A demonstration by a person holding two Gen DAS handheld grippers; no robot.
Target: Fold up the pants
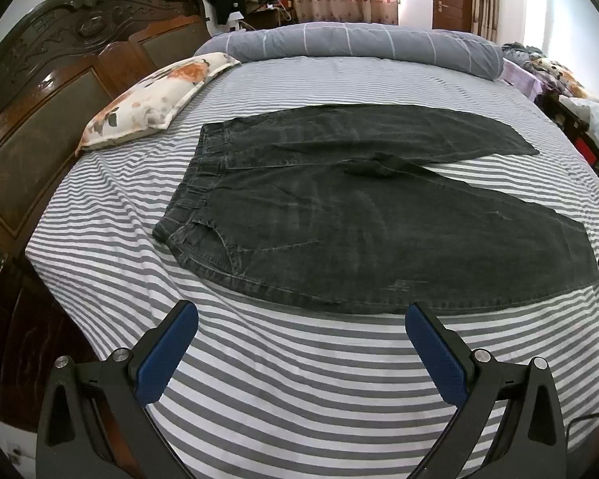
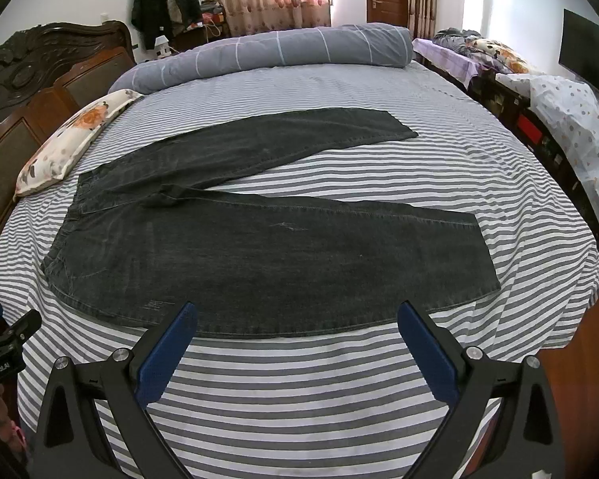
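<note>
Pants (image 1: 359, 215) of dark grey denim are being shown spread flat on the striped bedsheet (image 1: 283, 379), waistband toward the carved headboard (image 1: 52, 92) and both legs running away from it, splayed apart in a narrow V with bare sheet showing between them. No fold is being seen anywhere in the garment, so the task is being judged as not yet begun: the legs are still to be laid one over the other, and the length is still to be doubled up.

Left gripper (image 1: 301, 319) is being held with its blue-padded fingers (image 1: 167, 355) wide apart and nothing between them, above the bare sheet just short of the near leg's outer seam, toward the hip and waistband end. Right gripper (image 2: 297, 317) is likewise being held spread and unloaded, its tips lying at the near seam of the same leg, closer to the hem; whether the pads are touching the cloth cannot be told. Part of the left gripper's body is also being caught at the left edge of the right wrist view.

A floral pillow (image 1: 151, 99) is lying beside the waistband, apart from it, and a rolled grey duvet (image 1: 363, 44) is lying along the far side of the bed, well clear of the far leg
</note>
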